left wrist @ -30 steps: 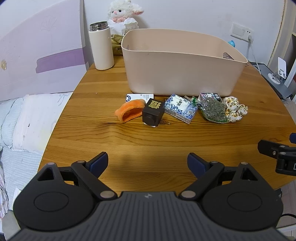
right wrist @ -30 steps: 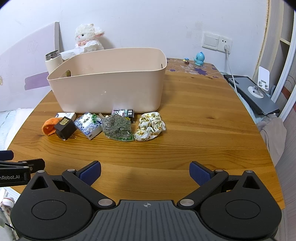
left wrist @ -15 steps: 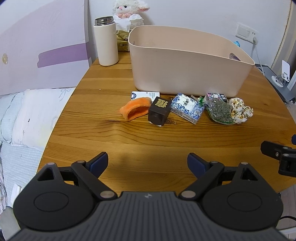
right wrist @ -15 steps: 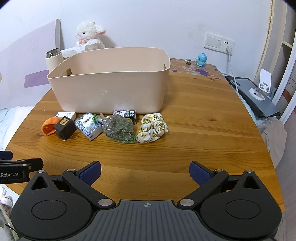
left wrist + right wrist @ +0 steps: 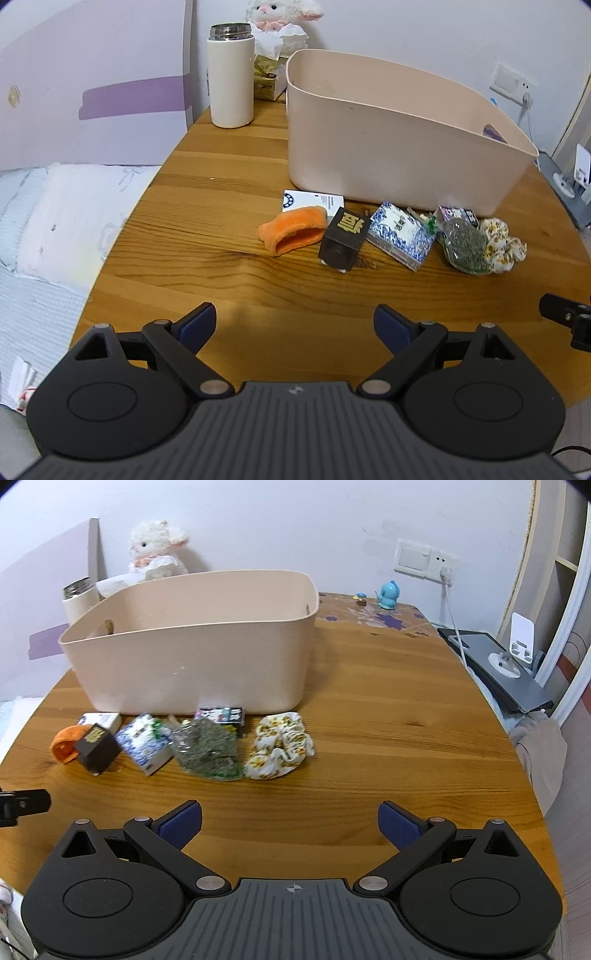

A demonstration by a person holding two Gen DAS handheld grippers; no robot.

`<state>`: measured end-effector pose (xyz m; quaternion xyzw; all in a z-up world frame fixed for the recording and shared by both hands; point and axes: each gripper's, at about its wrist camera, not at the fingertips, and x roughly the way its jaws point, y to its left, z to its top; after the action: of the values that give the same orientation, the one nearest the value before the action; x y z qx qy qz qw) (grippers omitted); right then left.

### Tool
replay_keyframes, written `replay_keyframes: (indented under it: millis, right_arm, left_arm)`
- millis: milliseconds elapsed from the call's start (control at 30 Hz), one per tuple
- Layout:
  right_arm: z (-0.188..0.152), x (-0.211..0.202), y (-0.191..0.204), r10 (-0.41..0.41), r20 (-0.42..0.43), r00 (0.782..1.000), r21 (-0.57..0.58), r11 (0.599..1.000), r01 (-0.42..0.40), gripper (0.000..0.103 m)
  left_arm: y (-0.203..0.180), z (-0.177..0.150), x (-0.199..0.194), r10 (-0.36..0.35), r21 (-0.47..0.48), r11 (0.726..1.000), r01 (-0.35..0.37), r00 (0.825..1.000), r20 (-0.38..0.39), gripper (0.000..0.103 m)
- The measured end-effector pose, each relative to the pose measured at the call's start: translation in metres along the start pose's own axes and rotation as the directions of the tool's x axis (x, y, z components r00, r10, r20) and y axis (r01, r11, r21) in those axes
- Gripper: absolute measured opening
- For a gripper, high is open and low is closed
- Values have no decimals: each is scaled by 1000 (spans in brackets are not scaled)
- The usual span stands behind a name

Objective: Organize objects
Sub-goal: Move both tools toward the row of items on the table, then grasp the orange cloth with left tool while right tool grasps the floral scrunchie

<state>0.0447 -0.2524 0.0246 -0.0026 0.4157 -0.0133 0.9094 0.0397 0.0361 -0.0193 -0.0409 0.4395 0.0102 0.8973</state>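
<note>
Hovering: left gripper [image 5: 294, 321] and right gripper [image 5: 290, 821] both hang over the near edge of the table [image 5: 388, 709], fingers spread wide, nothing held.
Bin: beige tub [image 5: 388, 147] stands at 12 o'clock of the item row, rim tall; its inside looks mostly bare, though the floor is hidden.
Row, left to right in the left view: orange cloth band [image 5: 293, 233], dark cube box [image 5: 344, 240], blue-patterned packet [image 5: 400, 234], clear bag of dried greens [image 5: 466, 246], floral scrunchie [image 5: 502, 249].
Tucked behind: white card box [image 5: 312, 201] at 12 o'clock of the orange band; small printed box [image 5: 221, 715] against the tub wall, partly covered by the greens bag.
Spacing: items touch or overlap along the row.
Stage: judged as start of sorting, no item in the tub that I can confirm.
Risk, crowding: closing on the cube could nudge the band or packet, since they sit just beside it.
Risk, soft goods: scrunchie and bag may sag or slip from a narrow pinch.
Risk, rim: a low carry could strike the tub wall.
Bystanders: thermos [image 5: 231, 75] and plush lamb [image 5: 157, 548] at 11 o'clock, well apart.
</note>
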Motion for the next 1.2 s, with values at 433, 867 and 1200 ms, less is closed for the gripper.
replay_keyframes:
  millis: [433, 867, 1200]
  right_arm:
    - [29, 54, -17, 8, 0, 1000, 21, 1000, -8, 94]
    - [45, 99, -13, 47, -40, 998, 10, 999, -47, 70]
    - [35, 93, 3, 111, -35, 993, -32, 993, -112, 9]
  left_arm:
    - [12, 31, 47, 62, 43, 997, -62, 998, 8, 92]
    - [10, 50, 89, 7, 139, 990, -9, 1000, 16, 69]
    - [-1, 43, 83, -67, 191, 980, 60, 997, 35, 12]
